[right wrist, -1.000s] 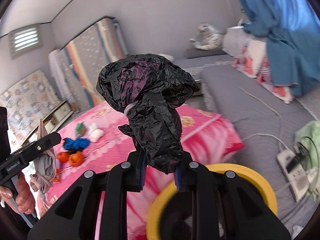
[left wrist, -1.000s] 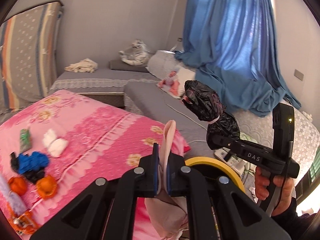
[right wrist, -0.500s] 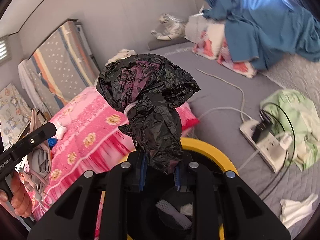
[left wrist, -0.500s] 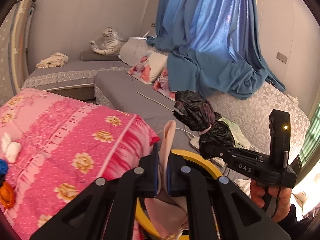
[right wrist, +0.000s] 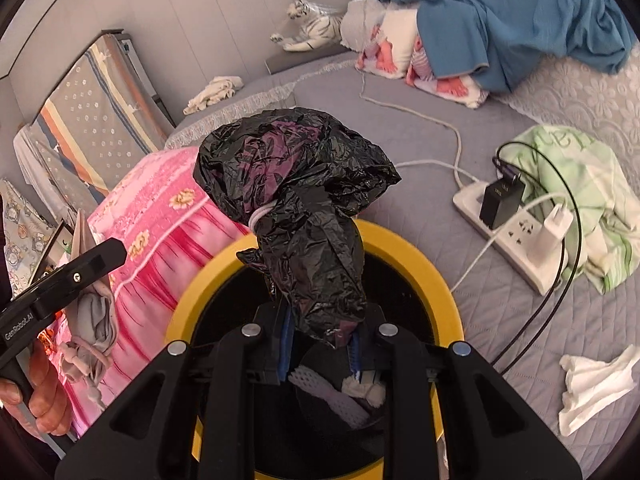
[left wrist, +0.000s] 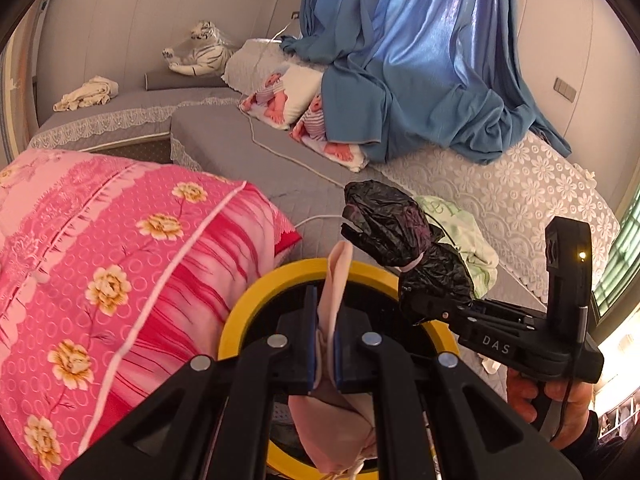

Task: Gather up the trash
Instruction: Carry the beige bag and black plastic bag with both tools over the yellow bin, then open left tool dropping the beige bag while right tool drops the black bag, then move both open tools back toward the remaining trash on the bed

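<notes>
A black bin with a yellow rim [left wrist: 256,300] [right wrist: 436,276] stands on the grey mat beside the pink mattress. My left gripper [left wrist: 325,344] is shut on a pale pink cloth bag [left wrist: 338,280] and holds it over the bin's mouth. My right gripper [right wrist: 320,340] is shut on a tied black plastic bag [right wrist: 296,184], also over the bin; it shows in the left wrist view [left wrist: 392,232]. White scraps [right wrist: 332,396] lie inside the bin.
The pink flowered mattress [left wrist: 100,248] lies left of the bin. A white power strip [right wrist: 516,236] with cables, a green cloth [right wrist: 580,176] and a white tissue [right wrist: 592,380] lie on the grey mat to the right. Blue curtain [left wrist: 420,60] and pillows are behind.
Both grippers have swung right, away from the mattress, and now hold their bags over the yellow-rimmed bin. The bin's inside has come into view.
</notes>
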A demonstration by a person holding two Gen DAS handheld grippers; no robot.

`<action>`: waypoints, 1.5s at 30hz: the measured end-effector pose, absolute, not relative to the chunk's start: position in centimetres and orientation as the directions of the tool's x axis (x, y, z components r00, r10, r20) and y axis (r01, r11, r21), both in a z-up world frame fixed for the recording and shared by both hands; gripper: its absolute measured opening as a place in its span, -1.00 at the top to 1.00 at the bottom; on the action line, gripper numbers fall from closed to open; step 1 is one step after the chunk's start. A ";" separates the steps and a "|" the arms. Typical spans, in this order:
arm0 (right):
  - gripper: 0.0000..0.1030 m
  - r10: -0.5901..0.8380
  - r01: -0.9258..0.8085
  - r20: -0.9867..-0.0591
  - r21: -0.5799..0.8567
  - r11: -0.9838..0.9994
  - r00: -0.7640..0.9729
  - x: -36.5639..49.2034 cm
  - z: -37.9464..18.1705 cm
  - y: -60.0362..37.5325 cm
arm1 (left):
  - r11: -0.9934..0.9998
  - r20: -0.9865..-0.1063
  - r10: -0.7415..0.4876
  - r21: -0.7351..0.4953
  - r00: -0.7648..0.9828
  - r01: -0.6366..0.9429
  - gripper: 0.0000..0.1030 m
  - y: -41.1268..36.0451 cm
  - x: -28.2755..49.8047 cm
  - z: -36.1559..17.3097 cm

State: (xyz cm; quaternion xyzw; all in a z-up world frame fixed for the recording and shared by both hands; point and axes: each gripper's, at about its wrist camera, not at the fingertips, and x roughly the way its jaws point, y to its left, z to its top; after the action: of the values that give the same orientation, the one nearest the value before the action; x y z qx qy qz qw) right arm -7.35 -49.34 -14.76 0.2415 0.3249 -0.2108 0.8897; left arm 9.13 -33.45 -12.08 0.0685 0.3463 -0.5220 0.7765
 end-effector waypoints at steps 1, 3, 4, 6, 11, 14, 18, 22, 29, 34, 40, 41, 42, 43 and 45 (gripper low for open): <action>0.59 -0.215 0.534 -0.685 0.294 0.793 0.696 -7.3 -15.0 -49.4 | 0.446 -0.615 -0.760 -0.256 0.212 0.857 0.88 -33.6 9.2 -12.4; 0.59 -0.212 0.538 -0.691 0.297 0.789 0.691 -7.4 -15.4 -49.5 | 0.445 -0.622 -0.756 -0.260 0.204 0.857 0.88 -33.9 9.2 -12.8; 0.59 -0.212 0.541 -0.693 0.298 0.787 0.690 -7.4 -15.5 -49.5 | 0.444 -0.623 -0.756 -0.261 0.202 0.857 0.88 -33.9 9.1 -12.9; 0.59 -0.212 0.546 -0.695 0.301 0.782 0.687 -7.5 -15.7 -49.7 | 0.448 -0.628 -0.751 -0.257 0.205 0.856 0.87 -34.0 9.0 -13.1; 0.57 -0.211 0.552 -0.701 0.303 0.777 0.681 -7.5 -15.8 -49.9 | 0.457 -0.631 -0.749 -0.273 0.201 0.846 0.78 -33.9 9.2 -13.4; 0.54 -0.210 0.556 -0.703 0.306 0.773 0.679 -7.5 -15.9 -50.0 | 0.463 -0.630 -0.750 -0.281 0.203 0.841 0.57 -33.8 9.3 -13.4; 0.38 -0.218 0.567 -0.704 0.308 0.764 0.676 -7.5 -15.9 -50.2 | 0.481 -0.619 -0.752 -0.279 0.228 0.831 0.24 -33.2 9.5 -13.1; 0.14 -0.221 0.573 -0.699 0.320 0.755 0.680 -7.7 -15.7 -50.5 | 0.504 -0.608 -0.753 -0.285 0.253 0.815 -0.01 -32.3 10.1 -12.5; 0.14 -0.206 0.531 -0.672 0.321 0.785 0.711 -7.0 -14.4 -49.4 | 0.569 -0.577 -0.739 -0.258 0.348 0.781 -0.01 -28.5 11.2 -10.6; 0.14 -0.153 0.446 -0.648 0.317 0.837 0.747 -4.7 -13.0 -46.8 | 0.625 -0.536 -0.725 -0.247 0.433 0.740 -0.01 -24.1 11.8 -8.5; 0.14 -0.068 0.316 -0.622 0.298 0.901 0.780 -0.6 -11.3 -42.6 | 0.698 -0.476 -0.690 -0.239 0.545 0.675 -0.01 -17.4 12.1 -5.6; 0.14 -0.055 0.295 -0.620 0.292 0.910 0.783 0.0 -11.0 -41.8 | 0.710 -0.468 -0.682 -0.239 0.562 0.662 -0.01 -16.3 12.1 -5.2; 0.14 -0.042 0.275 -0.618 0.286 0.918 0.785 0.6 -10.8 -41.0 | 0.723 -0.461 -0.672 -0.239 0.579 0.649 -0.01 -15.2 12.1 -4.8; 0.14 -0.024 0.248 -0.616 0.281 0.927 0.787 1.4 -10.5 -40.1 | 0.740 -0.453 -0.657 -0.236 0.602 0.630 -0.01 -13.6 12.1 -4.4; 0.14 0.007 0.202 -0.614 0.271 0.941 0.790 2.7 -10.0 -38.4 | 0.763 -0.445 -0.634 -0.226 0.633 0.605 -0.01 -11.8 11.8 -3.9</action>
State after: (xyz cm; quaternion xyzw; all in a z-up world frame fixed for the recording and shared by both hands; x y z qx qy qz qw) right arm 2.67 -38.40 -9.99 0.1635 0.3201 -0.0524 0.9317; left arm 11.83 -11.77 -3.91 -0.0278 0.2568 -0.3431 0.9031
